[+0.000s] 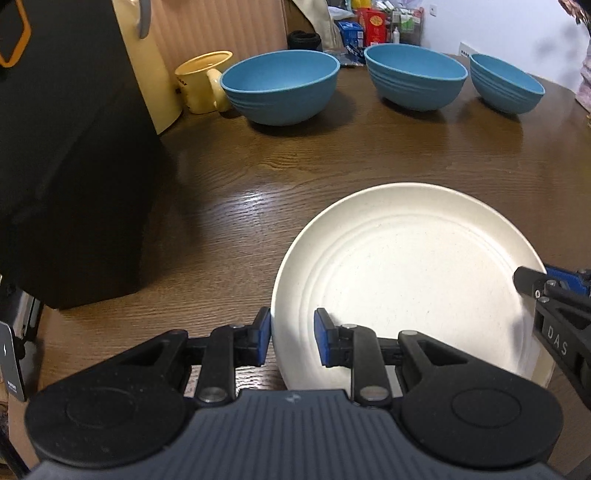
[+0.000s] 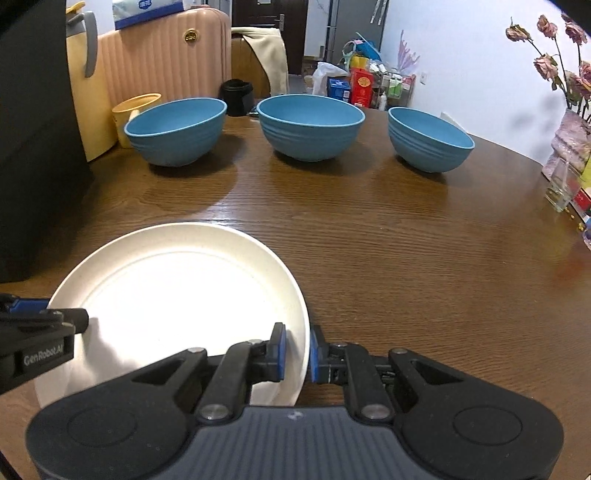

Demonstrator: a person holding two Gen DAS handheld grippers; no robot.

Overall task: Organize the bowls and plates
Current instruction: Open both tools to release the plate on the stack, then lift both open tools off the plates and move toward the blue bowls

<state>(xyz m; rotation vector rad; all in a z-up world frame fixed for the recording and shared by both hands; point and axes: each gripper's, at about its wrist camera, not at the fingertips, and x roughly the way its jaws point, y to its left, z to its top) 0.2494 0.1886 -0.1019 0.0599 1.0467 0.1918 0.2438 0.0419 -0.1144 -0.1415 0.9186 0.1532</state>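
Straddling opposite rims of the cream plate [image 1: 406,277] on the wooden table [image 1: 332,155], left gripper [image 1: 291,338] and right gripper [image 2: 297,350] each clamp its edge.

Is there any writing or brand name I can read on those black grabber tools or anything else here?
"GenRobot.AI": side of the left gripper, seen by the right wrist camera.
"DAS": side of the right gripper, cut off at the frame edge.
Blue tissue box, red box, yellow mug: print too small or blurred.
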